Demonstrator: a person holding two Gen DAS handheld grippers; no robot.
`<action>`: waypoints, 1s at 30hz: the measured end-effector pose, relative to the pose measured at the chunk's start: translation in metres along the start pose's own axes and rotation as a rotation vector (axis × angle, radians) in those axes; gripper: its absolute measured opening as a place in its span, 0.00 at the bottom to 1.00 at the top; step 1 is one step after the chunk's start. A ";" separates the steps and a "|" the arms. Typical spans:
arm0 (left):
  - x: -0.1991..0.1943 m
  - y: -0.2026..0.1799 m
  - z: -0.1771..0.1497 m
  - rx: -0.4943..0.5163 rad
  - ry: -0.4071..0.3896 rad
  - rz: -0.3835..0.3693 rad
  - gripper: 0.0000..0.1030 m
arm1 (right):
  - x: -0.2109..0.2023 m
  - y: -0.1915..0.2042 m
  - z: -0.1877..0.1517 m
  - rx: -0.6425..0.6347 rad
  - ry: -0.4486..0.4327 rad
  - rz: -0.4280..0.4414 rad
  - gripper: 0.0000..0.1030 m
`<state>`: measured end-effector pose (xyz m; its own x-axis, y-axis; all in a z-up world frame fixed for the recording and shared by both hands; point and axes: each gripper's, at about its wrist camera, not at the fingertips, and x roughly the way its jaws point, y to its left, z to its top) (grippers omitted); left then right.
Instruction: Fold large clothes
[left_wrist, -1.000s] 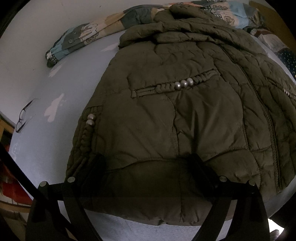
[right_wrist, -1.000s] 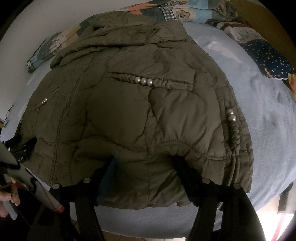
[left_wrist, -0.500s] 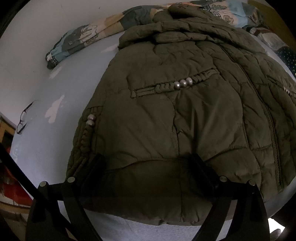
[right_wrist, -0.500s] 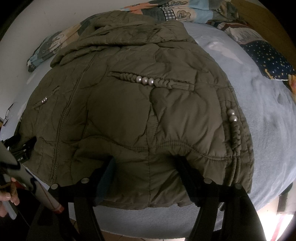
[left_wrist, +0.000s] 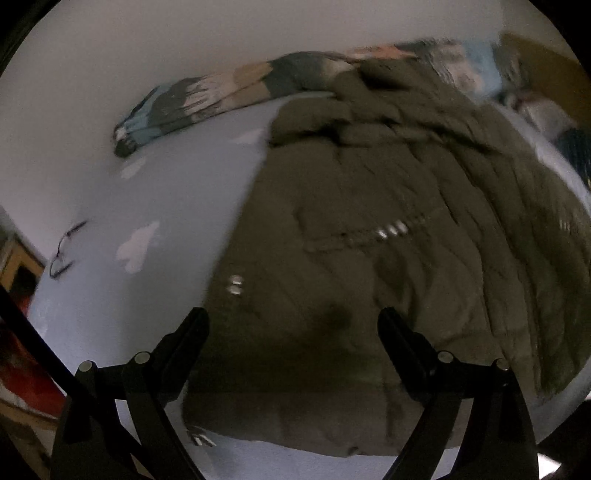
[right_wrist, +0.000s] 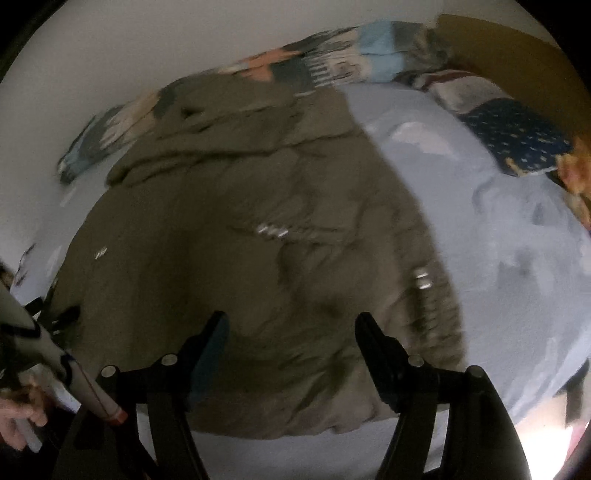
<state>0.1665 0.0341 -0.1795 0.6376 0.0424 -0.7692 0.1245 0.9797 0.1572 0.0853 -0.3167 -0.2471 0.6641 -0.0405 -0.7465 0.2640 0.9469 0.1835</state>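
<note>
In the view from your left hand, the big green jacket (left_wrist: 388, 258) lay flat on the pale blue bed (left_wrist: 155, 206), and it was blurry. Your left gripper (left_wrist: 293, 325) hung over the jacket's bottom edge with its two fingers spread wide apart. Nothing was pinched between them, and the jacket only showed behind the gap. A rolled, many-colored blanket (left_wrist: 207, 96) lay past the jacket's top, by the wall. A pair of glasses (left_wrist: 64, 251) sat on the bed, well off to the jacket's left. If you swung the jacket that way in a fold, I think it could knock the glasses off or cover them. In the view from your right hand, the jacket (right_wrist: 229, 229) filled the middle again. Your right gripper (right_wrist: 291, 321) also hung over the bottom edge with its fingers apart and nothing caught between them. Your other hand (right_wrist: 18, 417) showed at the jacket's left corner, holding its tool. A dark pillow with small dots (right_wrist: 517, 136) lay well off to the jacket's right. The jacket looked puffy and slippery to me, so a small pinch might slide off. If you grabbed only the top layer, the fold could come out crooked. There were no boxes, bags or baskets that I could see, so nothing was holding anything.
</note>
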 end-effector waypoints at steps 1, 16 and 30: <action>0.002 0.009 0.001 -0.033 0.012 -0.016 0.89 | 0.000 -0.007 0.001 0.031 0.003 0.007 0.73; 0.025 0.106 -0.023 -0.375 0.163 -0.110 0.89 | -0.013 -0.071 -0.010 0.254 0.016 0.001 0.73; 0.015 0.051 -0.018 -0.088 0.111 -0.027 0.89 | -0.013 -0.067 -0.011 0.248 0.017 -0.006 0.73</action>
<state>0.1689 0.0877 -0.1939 0.5463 0.0321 -0.8370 0.0708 0.9939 0.0843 0.0510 -0.3760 -0.2566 0.6509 -0.0382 -0.7582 0.4328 0.8392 0.3292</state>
